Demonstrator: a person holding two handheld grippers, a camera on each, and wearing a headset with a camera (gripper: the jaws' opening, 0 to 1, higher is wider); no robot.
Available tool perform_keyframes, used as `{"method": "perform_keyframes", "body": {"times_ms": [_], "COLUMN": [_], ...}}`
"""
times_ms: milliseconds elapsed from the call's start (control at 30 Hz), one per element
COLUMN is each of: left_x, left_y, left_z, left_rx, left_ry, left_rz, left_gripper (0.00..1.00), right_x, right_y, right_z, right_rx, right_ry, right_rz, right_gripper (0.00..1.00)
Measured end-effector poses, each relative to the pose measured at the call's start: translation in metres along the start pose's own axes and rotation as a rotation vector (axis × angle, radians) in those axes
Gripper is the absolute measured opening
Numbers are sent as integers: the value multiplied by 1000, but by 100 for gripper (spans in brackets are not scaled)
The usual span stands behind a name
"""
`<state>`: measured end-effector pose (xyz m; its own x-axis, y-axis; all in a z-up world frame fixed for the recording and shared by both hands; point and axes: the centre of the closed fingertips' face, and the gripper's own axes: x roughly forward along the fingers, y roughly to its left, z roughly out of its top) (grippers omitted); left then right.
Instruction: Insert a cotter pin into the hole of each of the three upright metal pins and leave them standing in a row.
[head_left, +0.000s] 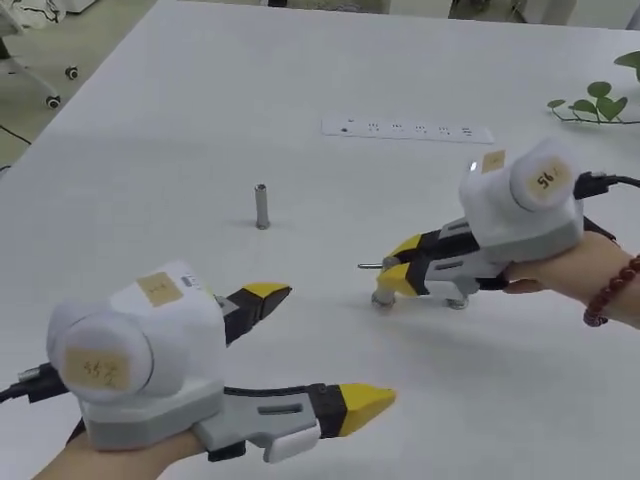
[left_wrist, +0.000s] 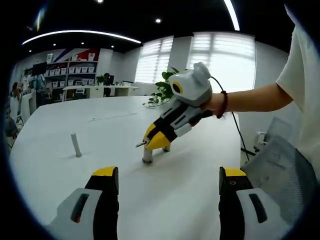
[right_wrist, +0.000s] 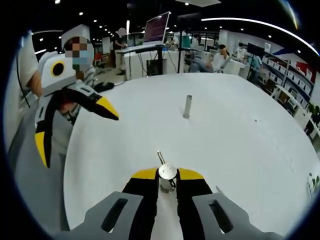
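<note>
My right gripper (head_left: 398, 268) is shut around the top of an upright metal pin (head_left: 383, 299). A thin cotter pin (head_left: 369, 266) sticks out beyond its yellow tips. In the right gripper view the pin head (right_wrist: 167, 173) sits between the jaws, with the cotter pin (right_wrist: 160, 157) pointing forward. A second metal pin (head_left: 458, 301) stands under the gripper body. A third metal pin (head_left: 262, 206) stands alone farther back and to the left. My left gripper (head_left: 318, 346) hovers open near the front edge, holding nothing. Its own view shows the right gripper (left_wrist: 156, 141) and the lone pin (left_wrist: 76, 145).
A white power strip (head_left: 407, 129) lies flat at the back of the white table (head_left: 200, 110). A small green plant (head_left: 598, 103) sits at the far right edge. A person's hand with a bead bracelet (head_left: 608, 295) holds the right gripper.
</note>
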<state>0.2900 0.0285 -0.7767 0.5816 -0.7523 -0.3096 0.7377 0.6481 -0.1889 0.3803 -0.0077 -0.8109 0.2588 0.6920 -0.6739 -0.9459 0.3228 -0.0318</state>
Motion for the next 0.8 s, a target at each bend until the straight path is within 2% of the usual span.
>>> {"method": "perform_keyframes", "body": {"times_ms": [800], "left_x": [0], "left_y": [3], "left_z": [-2], "left_rx": [-12], "left_ry": [5], "left_rz": [0], "left_gripper": [82], "right_x": [5], "right_y": [-8], "right_z": [-6], "right_rx": [26], "right_ry": [15], "right_rz": [15], "right_gripper": [14]}}
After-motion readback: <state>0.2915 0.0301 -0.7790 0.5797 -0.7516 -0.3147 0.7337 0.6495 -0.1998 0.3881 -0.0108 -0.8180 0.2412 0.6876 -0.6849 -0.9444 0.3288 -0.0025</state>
